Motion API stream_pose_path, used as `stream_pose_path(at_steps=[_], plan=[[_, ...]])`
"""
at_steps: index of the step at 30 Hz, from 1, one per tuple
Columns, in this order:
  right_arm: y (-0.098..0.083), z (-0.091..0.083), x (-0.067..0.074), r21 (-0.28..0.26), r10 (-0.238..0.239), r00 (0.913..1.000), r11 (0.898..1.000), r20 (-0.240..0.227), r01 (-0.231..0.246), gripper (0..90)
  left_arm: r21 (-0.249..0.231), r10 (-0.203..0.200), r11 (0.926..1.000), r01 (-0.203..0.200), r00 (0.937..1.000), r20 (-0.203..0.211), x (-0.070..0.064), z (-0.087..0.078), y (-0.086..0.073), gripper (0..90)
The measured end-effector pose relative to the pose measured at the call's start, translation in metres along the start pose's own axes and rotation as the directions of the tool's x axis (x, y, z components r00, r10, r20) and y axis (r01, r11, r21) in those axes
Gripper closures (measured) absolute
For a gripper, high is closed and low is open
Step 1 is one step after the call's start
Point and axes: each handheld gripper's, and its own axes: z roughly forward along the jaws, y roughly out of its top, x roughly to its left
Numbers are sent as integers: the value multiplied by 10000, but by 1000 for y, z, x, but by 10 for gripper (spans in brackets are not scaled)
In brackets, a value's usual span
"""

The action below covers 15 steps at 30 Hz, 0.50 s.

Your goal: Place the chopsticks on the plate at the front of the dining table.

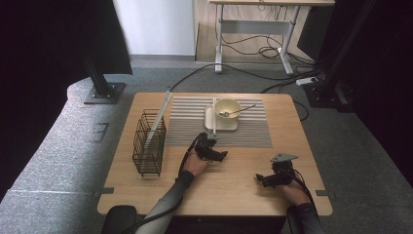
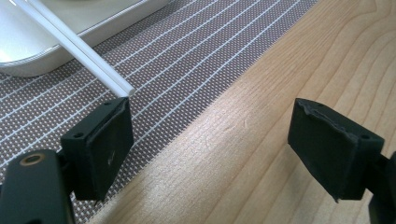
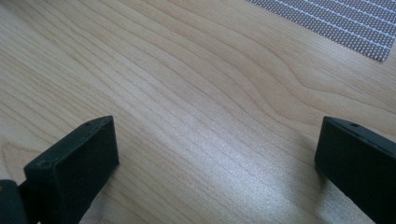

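Two white chopsticks [image 2: 79,46] lie side by side, resting on the rim of the shallow cream square plate [image 1: 209,119] with their near tips over the grey striped woven placemat [image 1: 243,134]. On that plate stands a pale yellow round bowl [image 1: 228,108] holding a metal spoon [image 1: 236,112]. The left gripper [image 1: 218,146] is held just short of the chopstick tips; in the left gripper view its jaws stand wide apart with nothing between them, one pad beside the tips. The right gripper [image 1: 260,179] rests low over the bare light wooden table [image 3: 187,93], well apart from the plate, its jaws likewise spread and empty.

The step in hand is judged to be a pick-up of the chopsticks. Both sticks should be taken together, the pads brought squarely across the pair a little behind the tips. Closure should be gradual, since thin smooth sticks may roll or scissor apart. The black wire basket [image 1: 148,144] stands to the left.
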Motion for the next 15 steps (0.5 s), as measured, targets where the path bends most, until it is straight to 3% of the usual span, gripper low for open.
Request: stream_pose_path(at_steps=[10, 15], plan=[[0, 0, 0, -3, -2, 10000, 10000, 1, 2, 0, -115, 119, 9999, -119, 9999, -29, -2, -4, -1, 126], [0, 0, 0, -1, -4, 10000, 10000, 1, 4, 0, -241, 755, 9968, -760, 9969, -204, -12, -20, 4, 63]])
